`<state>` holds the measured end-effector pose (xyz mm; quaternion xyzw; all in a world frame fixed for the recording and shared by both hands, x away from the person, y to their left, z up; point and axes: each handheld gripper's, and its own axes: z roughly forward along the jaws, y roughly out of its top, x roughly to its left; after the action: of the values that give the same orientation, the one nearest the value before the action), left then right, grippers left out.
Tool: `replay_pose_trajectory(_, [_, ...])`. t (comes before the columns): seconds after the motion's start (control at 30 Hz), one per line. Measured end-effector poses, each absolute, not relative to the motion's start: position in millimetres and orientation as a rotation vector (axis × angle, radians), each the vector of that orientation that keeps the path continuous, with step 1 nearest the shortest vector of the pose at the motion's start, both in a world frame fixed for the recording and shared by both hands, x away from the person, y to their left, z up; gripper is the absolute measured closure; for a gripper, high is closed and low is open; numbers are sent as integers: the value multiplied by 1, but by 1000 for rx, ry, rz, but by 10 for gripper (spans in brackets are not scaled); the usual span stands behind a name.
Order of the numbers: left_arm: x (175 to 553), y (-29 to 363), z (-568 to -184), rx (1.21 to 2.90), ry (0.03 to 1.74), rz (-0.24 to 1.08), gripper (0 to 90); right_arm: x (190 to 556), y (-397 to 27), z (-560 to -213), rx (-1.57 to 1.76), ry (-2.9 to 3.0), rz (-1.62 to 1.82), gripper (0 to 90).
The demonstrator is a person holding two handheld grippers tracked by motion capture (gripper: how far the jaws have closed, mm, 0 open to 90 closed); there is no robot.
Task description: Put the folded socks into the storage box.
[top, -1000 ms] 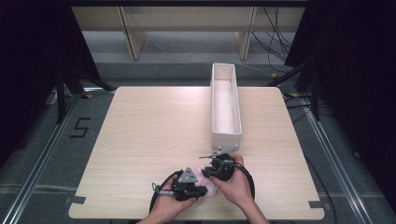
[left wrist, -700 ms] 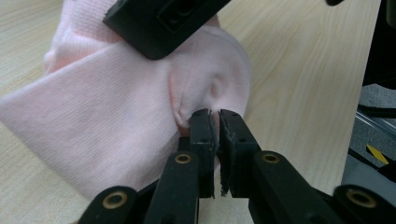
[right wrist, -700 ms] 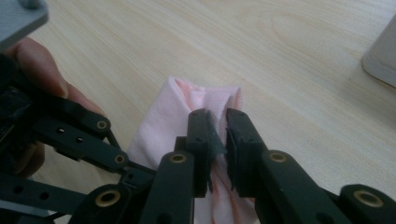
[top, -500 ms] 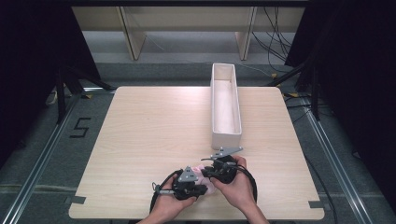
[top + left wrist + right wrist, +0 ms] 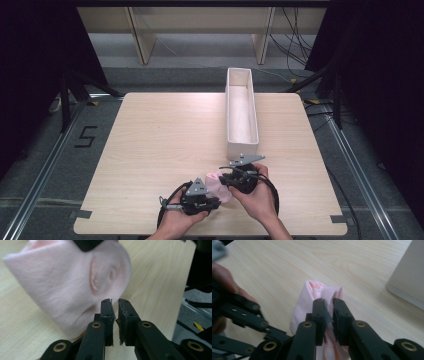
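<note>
High view, pink cloth: a small pale pink cloth (image 5: 218, 184) lies bunched near the tabletop's front edge, a little right of the middle, between the two grippers.
High view, left gripper: the left gripper (image 5: 212, 199) sits at the cloth's left, close to the front edge, its jaws turned toward the cloth; from this height the gap between them cannot be made out.
High view, right gripper: the right gripper (image 5: 226, 179) meets the cloth from the right, with a grey plate on top.
High view, tray: a long white tray (image 5: 250, 142) runs from the far edge toward the front, right of the middle, its near end just beyond the right gripper.
High view, table: the light wood table (image 5: 165, 135) carries all of this.
Left gripper view, jaws: nearly together, with only a thin slit, pinching the cloth's (image 5: 62, 285) lower edge at the tips (image 5: 115, 305).
Left gripper view, cloth surface: fine ribbed knit with a dimpled fold, lifted above the wood.
Right gripper view, jaws: clamped on a fold of the cloth (image 5: 312, 297), which passes between the pads (image 5: 329, 311).
Right gripper view, cloth opening: a darker pink inner layer shows at the top.
Right gripper view, tray: the tray's corner (image 5: 407, 277) stands at the right.
</note>
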<state>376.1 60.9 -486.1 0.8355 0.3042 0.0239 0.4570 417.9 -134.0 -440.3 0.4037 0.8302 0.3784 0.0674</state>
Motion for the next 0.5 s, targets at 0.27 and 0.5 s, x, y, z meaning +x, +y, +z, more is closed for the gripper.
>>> replay_pose_trajectory(0.27, [386,61,-488,2056,775,44,857,419,-134,-438,1153,2486,1153,807])
replay_pose_trajectory(0.5, [396,55,-492,2059,795,60,856,414,-132,-431,1155,2486,1215,808])
